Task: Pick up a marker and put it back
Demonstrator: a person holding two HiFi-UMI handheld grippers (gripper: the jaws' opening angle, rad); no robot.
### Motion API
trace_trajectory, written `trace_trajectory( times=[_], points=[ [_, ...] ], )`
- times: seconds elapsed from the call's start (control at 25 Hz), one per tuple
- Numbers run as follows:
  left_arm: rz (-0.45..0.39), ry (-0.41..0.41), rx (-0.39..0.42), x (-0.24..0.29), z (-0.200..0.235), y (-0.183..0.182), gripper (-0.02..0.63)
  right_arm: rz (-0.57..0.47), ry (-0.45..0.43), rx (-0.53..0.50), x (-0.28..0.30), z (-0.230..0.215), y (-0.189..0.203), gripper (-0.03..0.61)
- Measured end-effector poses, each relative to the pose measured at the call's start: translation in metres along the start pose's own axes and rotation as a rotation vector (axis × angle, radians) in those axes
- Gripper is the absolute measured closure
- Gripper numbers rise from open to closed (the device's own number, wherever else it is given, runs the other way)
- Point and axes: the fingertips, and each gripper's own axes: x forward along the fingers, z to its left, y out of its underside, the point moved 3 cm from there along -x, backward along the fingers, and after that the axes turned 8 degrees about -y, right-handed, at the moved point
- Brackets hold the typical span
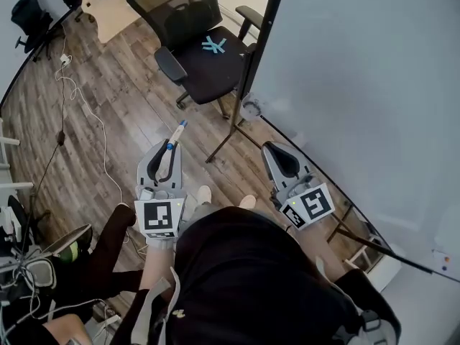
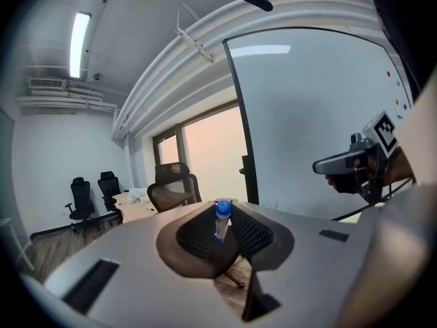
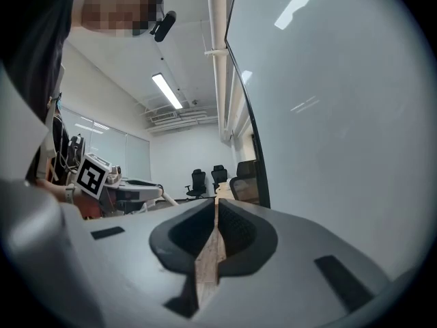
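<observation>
1. Your left gripper (image 1: 165, 155) is clamped on a blue-capped marker (image 1: 177, 131). In the left gripper view the marker (image 2: 221, 221) stands upright between the dark pads, cap end poking out past the jaw tips.
2. Your right gripper (image 1: 276, 153) holds nothing. In the right gripper view its jaws are pressed nearly together, with only a thin slit between them (image 3: 216, 219).
3. The two grippers are held side by side and apart, above the wooden floor (image 1: 108, 99).
4. The whiteboard (image 1: 359, 85) rises just to the right of your right gripper, and its stand leg (image 1: 223, 141) reaches the floor between and ahead of both tools.
5. A black office chair (image 1: 205, 56) sits ahead of your left gripper.
6. A light desk (image 1: 111, 6) stands beyond the chair, farther off to the left.
</observation>
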Motion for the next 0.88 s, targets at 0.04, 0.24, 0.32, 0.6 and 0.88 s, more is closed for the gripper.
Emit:
trace_trajectory(
  times=[0.04,0.24,0.32,0.6,0.88],
  points=[
    [0.002,0.001,-0.001,0.000,0.002,0.002,0.540,0.003,0.003,-0.001,0.002,0.001,0.001,0.551],
    [0.003,0.017,-0.004,0.001,0.008,0.014,0.540,0.018,0.035,0.000,0.003,0.005,0.010,0.551],
    [-0.002,0.028,-0.005,0.006,0.006,0.012,0.540,0.022,0.051,0.000,0.000,0.002,0.010,0.551],
    [-0.034,0.080,-0.005,0.026,-0.001,0.004,0.540,0.028,0.111,0.003,-0.008,-0.007,0.012,0.551],
    [-0.063,0.151,-0.003,0.044,-0.010,-0.003,0.540,0.024,0.195,0.003,-0.023,-0.010,0.013,0.551]
  ],
)
